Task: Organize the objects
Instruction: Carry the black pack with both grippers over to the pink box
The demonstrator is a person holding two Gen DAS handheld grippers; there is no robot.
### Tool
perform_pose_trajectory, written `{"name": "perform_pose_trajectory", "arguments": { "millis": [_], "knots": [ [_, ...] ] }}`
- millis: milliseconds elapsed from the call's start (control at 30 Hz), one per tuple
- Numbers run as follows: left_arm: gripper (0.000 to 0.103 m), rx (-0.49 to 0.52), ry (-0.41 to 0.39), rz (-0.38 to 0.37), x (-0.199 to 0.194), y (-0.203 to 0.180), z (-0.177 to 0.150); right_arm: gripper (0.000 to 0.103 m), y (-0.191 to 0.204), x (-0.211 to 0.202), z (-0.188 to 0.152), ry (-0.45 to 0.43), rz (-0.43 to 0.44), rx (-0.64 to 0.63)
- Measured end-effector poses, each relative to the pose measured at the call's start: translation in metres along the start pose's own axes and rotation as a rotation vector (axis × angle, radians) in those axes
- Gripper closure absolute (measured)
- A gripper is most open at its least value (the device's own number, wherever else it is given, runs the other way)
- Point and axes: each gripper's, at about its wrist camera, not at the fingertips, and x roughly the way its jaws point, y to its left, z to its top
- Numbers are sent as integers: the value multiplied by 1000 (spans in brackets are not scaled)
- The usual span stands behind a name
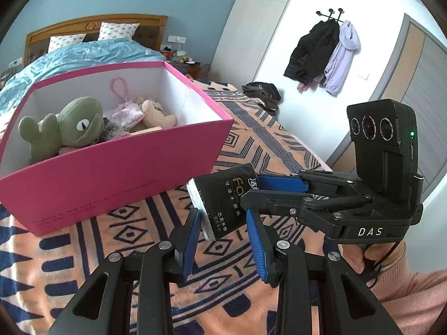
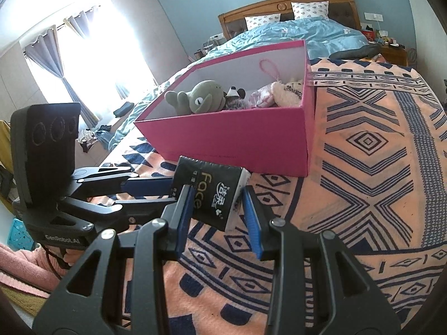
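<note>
A black tissue pack (image 1: pixel 226 195) (image 2: pixel 215 192) is held above the patterned blanket, just in front of the pink box (image 1: pixel 117 173) (image 2: pixel 232 136). Both grippers have their blue pads around the pack. In the left wrist view my left gripper (image 1: pixel 223 220) straddles its lower end, and the right gripper (image 1: pixel 265 192) comes in from the right with its fingers across the pack. In the right wrist view my right gripper (image 2: pixel 216 201) straddles the pack and the left gripper (image 2: pixel 156 192) reaches it from the left. Which one bears it is unclear.
The pink box holds a green plush frog (image 1: pixel 69 125) (image 2: pixel 201 97), a pink pouch (image 1: pixel 125 114) and a cream plush (image 1: pixel 157 111). A patterned orange blanket (image 2: pixel 363 167) covers the bed. Dark clothes (image 1: pixel 262 92) lie at its far edge. Coats (image 1: pixel 324 55) hang on the wall.
</note>
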Motion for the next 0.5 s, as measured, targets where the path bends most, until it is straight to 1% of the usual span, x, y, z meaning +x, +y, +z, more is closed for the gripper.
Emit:
{"name": "perform_pose_trajectory", "arguments": {
  "millis": [500],
  "knots": [
    [69,18,-13,1,-3,-7,6,64,-1,-7,4,-20,-5,-6]
  ]
}}
